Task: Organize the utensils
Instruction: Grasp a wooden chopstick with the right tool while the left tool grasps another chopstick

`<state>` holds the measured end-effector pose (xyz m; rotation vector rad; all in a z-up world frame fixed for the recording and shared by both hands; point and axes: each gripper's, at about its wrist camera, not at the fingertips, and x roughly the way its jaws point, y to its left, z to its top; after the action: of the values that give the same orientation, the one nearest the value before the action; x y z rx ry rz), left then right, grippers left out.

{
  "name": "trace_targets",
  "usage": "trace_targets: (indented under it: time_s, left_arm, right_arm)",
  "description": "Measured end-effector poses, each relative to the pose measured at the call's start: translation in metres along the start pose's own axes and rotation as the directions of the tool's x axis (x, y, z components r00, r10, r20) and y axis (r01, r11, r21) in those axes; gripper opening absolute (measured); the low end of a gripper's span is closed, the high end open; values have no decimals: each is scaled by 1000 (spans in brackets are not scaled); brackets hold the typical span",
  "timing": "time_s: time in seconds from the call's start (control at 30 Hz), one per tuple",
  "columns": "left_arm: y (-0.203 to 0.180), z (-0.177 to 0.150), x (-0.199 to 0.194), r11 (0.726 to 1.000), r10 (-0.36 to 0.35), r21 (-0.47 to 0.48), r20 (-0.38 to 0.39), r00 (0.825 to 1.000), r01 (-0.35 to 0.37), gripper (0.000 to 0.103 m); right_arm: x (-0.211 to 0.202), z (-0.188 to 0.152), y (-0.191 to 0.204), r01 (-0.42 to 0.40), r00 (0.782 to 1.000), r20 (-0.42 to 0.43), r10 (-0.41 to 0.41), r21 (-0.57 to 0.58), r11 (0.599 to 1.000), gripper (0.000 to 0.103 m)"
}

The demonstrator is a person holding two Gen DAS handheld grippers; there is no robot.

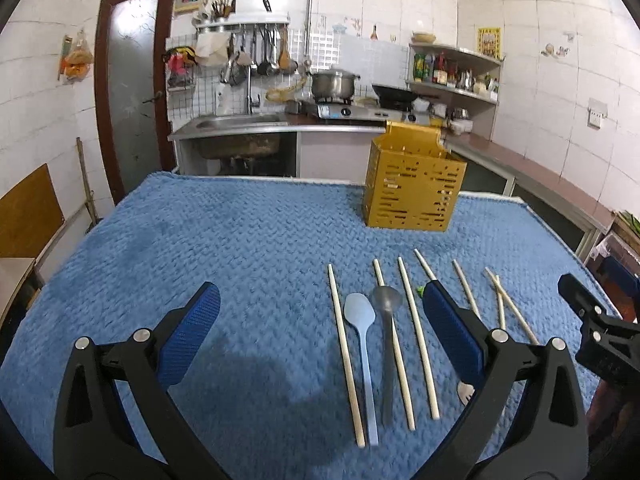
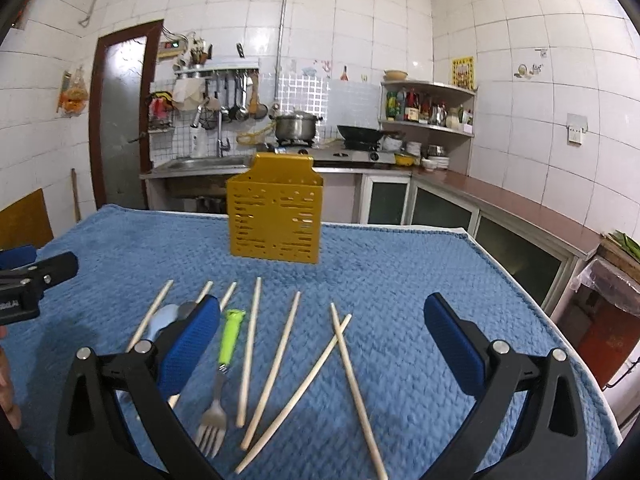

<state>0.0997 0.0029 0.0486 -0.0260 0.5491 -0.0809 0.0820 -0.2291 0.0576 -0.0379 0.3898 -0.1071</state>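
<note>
Nothing has gone into the yellow holder (image 2: 274, 216) yet, so by the look of it the job is at its start: picking a first piece. The chopsticks (image 2: 250, 350), pale wooden sticks, lie loose in a rough row on the blue cloth (image 2: 400, 280), two of them crossed at the right; among them are a fork (image 2: 218, 404) with a green handle, a light blue spoon (image 1: 362, 344) and a grey spoon (image 1: 387, 340). The holder stands upright behind them, well apart, slotted and open-topped. The right gripper (image 2: 322, 344) hovers spread wide over the sticks, holding nothing; the left gripper (image 1: 320, 332) is likewise spread above the spoons. The next move calls for lowering over one thin piece and pinching it squarely.
</note>
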Motion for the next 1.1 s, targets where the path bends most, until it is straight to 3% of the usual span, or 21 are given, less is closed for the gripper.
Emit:
trace_targets:
  time_s: [0.13, 0.3, 0.43, 0.6, 0.87, 1.03, 1.1]
  left_arm:
    - [-3, 7, 28, 1000, 9, 17, -48, 999, -8, 98]
    - [-1, 12, 62, 1000, -5, -6, -135, 991, 5, 98]
    - [3, 14, 85, 999, -14, -41, -176, 984, 7, 98]
    - [-1, 17, 119, 1000, 27, 4, -249, 968, -27, 98]
    - [3, 18, 143, 1000, 13, -7, -280, 960, -16, 97]
    - [-1, 10, 158, 1000, 8, -1, -324, 946, -9, 84]
    - [-6, 6, 163, 1000, 0, 23, -347, 938, 8, 75]
  right_arm:
    - [37, 3, -2, 26, 998, -49, -28, -32, 999, 99]
    - [92, 0, -12, 24, 984, -174, -29, -27, 999, 99]
    - [110, -3, -14, 29, 978, -204, -36, -36, 999, 99]
    - [137, -10, -12, 7, 959, -283, -22, -55, 998, 99]
    - [162, -18, -21, -13, 941, -338, 13, 3, 1000, 99]
    - [167, -27, -27, -3, 931, -366, 19, 45, 999, 99]
    - [169, -29, -24, 11, 927, -375, -3, 18, 1000, 92]
